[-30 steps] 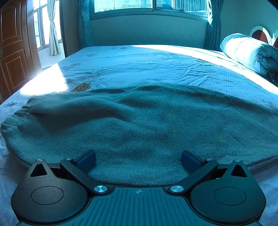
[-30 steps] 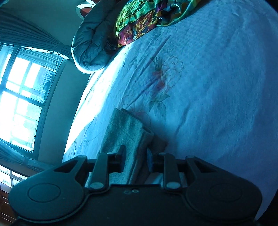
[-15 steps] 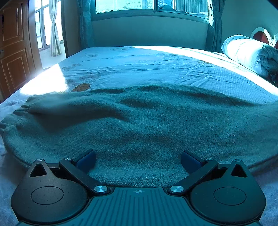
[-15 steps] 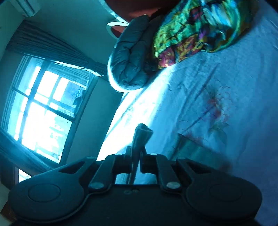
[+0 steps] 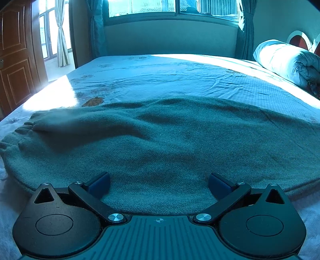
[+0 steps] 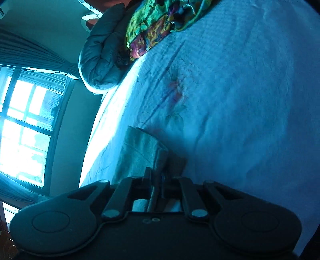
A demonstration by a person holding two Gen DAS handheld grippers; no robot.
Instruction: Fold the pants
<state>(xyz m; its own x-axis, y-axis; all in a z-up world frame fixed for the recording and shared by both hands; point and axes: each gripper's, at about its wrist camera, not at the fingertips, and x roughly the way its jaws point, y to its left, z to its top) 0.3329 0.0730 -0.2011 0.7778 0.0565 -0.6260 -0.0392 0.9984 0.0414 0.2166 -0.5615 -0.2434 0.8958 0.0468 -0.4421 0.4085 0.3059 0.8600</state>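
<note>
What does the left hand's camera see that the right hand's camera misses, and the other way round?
Only the left wrist view shows the pants spread wide across the bed, a wooden door, and the left gripper open over the fabric. Only the right wrist view shows a colourful cloth and the right gripper shut on a pants end. Both show the bed sheet, a window and a rolled duvet.

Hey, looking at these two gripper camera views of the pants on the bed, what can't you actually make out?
- Left wrist view: the pants run past the right edge; the leg ends are cut off.
- Left wrist view: whether the open left gripper touches the fabric; its body hides the near hem.
- Right wrist view: how much cloth the right gripper pinches; its fingers cover it.
- Right wrist view: the floral bedsheet print is blurred.
</note>
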